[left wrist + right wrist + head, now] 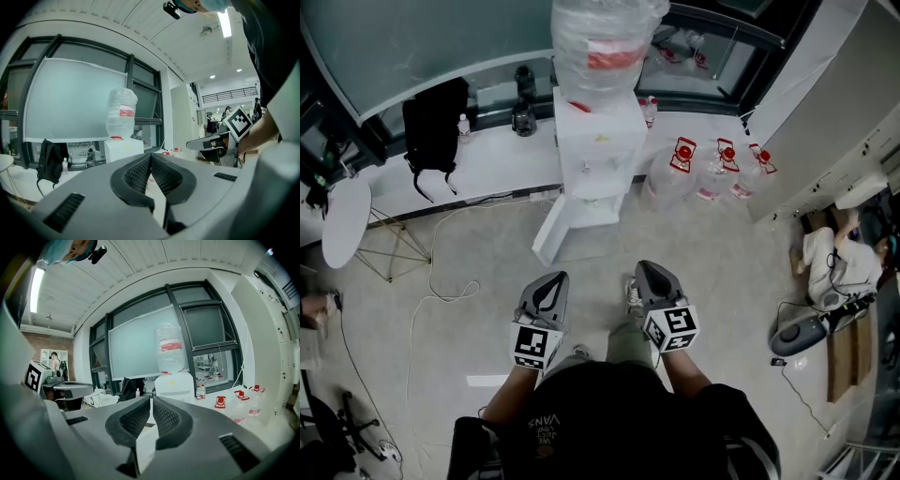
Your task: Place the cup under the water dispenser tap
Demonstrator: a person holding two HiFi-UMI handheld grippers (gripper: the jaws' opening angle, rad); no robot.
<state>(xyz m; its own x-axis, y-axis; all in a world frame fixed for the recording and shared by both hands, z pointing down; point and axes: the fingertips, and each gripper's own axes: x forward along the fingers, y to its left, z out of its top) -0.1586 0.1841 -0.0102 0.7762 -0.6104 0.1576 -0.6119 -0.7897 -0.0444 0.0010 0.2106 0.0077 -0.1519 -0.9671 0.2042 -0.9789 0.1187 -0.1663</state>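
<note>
No cup is showing in any view, so the task is looking not yet begun. The water dispenser (598, 141) is standing ahead on the floor (478, 272), well apart from the left claw (551, 281) and right claw (649, 274), both pressing closed on nothing.

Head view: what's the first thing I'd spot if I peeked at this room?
Your eye goes first to the white water dispenser at top centre, with a big clear bottle upside down on it. Next come the left gripper and right gripper side by side at the bottom, both shut and empty, and the red-capped jugs just right of the dispenser.
</note>
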